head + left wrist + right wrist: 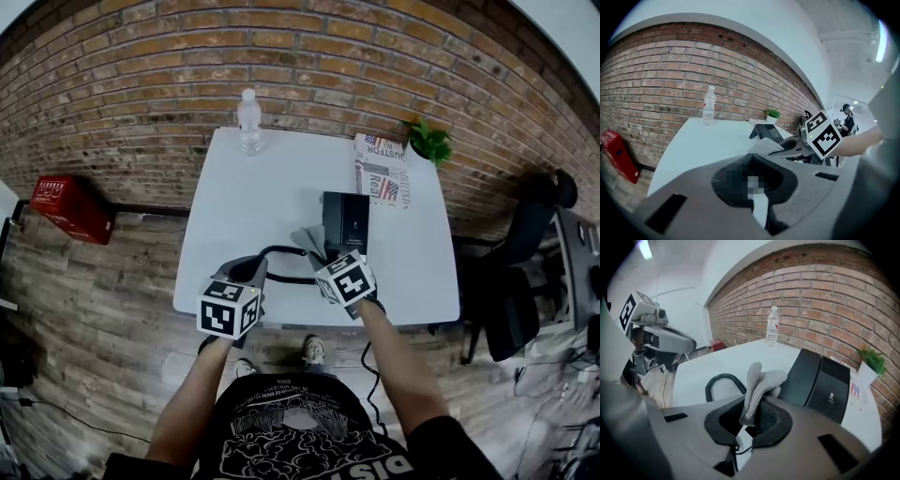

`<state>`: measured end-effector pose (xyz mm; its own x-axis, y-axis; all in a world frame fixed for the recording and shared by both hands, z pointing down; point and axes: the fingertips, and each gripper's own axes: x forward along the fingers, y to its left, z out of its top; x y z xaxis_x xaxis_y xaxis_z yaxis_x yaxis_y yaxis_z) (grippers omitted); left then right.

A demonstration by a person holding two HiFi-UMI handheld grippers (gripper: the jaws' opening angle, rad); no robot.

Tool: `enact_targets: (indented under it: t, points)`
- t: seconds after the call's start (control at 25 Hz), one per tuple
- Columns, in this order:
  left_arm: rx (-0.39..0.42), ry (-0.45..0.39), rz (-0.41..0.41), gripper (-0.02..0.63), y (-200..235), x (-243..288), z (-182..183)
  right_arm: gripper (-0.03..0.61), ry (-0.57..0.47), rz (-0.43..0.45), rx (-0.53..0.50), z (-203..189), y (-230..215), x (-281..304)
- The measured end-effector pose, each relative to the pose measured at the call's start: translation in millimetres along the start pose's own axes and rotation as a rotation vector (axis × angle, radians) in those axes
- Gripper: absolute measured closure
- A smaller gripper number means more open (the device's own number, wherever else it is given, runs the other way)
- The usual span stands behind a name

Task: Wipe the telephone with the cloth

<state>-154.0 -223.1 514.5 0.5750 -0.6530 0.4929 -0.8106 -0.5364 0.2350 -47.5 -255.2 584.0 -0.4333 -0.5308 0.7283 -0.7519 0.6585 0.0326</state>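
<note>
The black telephone (pixel 345 223) stands on the white table (pixel 244 202), right of the middle, and shows in the right gripper view (pixel 820 380) and the left gripper view (pixel 766 132). Its coiled cord (pixel 281 250) curls toward the front edge (pixel 723 380). My right gripper (pixel 323 258) is shut on a grey cloth (pixel 759 380), and the cloth (pixel 307 239) stands just left of the telephone. The left gripper (pixel 248 272) hovers over the front left of the table. A mosaic patch covers its jaws in its own view. A dark shape lies by it; what it is, I cannot tell.
A clear water bottle (pixel 248 122) stands at the table's far edge by the brick wall. A newspaper (pixel 380 169) and a small potted plant (pixel 429 141) sit at the far right corner. A red box (pixel 70 206) lies on the floor at left, an office chair (pixel 525 234) at right.
</note>
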Motion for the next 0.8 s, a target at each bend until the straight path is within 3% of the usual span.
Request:
enact_targets:
  t: [0.44, 0.8]
  points:
    - [0.01, 0.025, -0.041, 0.607, -6.0, 4.4, -9.2, 0.566, -0.001, 0.001, 0.055, -17.4, 15.4, -3.6]
    - [-0.005, 0.02, -0.045, 0.607, -10.3, 17.1, -4.6, 0.566, -0.142, -0.019, 0.066, 30.6, -7.2, -37.1]
